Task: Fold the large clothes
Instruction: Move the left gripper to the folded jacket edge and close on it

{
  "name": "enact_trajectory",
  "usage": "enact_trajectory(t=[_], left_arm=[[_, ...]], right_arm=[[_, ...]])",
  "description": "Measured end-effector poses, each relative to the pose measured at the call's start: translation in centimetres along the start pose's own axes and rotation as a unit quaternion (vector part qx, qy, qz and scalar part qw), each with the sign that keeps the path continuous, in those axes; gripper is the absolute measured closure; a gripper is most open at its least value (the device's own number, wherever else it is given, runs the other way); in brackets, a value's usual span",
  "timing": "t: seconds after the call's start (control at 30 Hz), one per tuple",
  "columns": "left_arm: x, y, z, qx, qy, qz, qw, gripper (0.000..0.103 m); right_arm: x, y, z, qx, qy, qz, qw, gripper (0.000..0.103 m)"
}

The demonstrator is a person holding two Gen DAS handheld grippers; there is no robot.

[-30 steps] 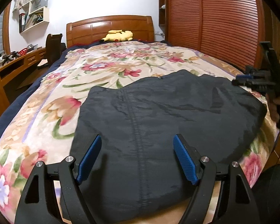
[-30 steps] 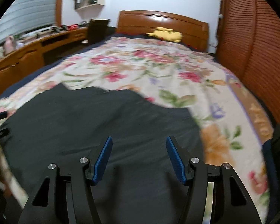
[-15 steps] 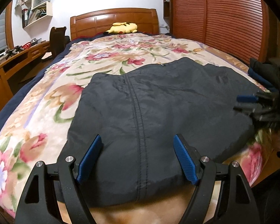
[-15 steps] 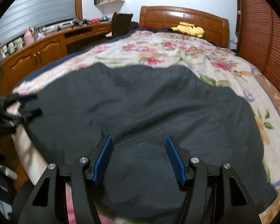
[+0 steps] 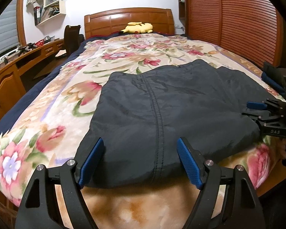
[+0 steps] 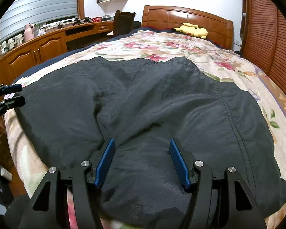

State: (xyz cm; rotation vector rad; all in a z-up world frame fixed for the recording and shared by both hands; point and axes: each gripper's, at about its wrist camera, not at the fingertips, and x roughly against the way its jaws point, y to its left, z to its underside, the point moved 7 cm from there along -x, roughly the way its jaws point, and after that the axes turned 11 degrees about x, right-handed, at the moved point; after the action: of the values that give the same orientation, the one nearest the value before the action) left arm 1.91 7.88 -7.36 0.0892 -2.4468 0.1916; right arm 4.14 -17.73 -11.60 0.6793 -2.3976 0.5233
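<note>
the left gripper (image 5: 140,161) points forward and slightly down, its two black fingers spread wide with the blue pads (image 5: 188,164) facing each other across an open gap, nothing between them. seen from the right wrist view, it (image 6: 14,95) enters at the far left edge, fingers parted. the right gripper (image 6: 142,161) is likewise spread, its blue pads (image 6: 178,164) well apart and gripping nothing, pointing forward and tilted down. in the left wrist view it (image 5: 254,109) shows at the far right edge, side-on, one blue-padded finger above a dark one, a gap between them. part of a hand (image 5: 285,148) shows just below it.
</note>
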Motion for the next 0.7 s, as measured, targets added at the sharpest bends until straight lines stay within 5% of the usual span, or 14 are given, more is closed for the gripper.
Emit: enact_trajectory(t=[0.3,0.7], left_arm=[[1.1,1.2,0.4,0.014,-0.002,-0.019,0.9997,0.023],[1.0,6.0,1.5,0.065,0.010,-0.031,0.9973,0.023]], right_arm=[[5.5,0.9,-2.3,0.001,-0.032,-0.004,0.999,0.041],[1.2,1.9,-1.6,-0.013,-0.009,-0.033,0.999,0.041]])
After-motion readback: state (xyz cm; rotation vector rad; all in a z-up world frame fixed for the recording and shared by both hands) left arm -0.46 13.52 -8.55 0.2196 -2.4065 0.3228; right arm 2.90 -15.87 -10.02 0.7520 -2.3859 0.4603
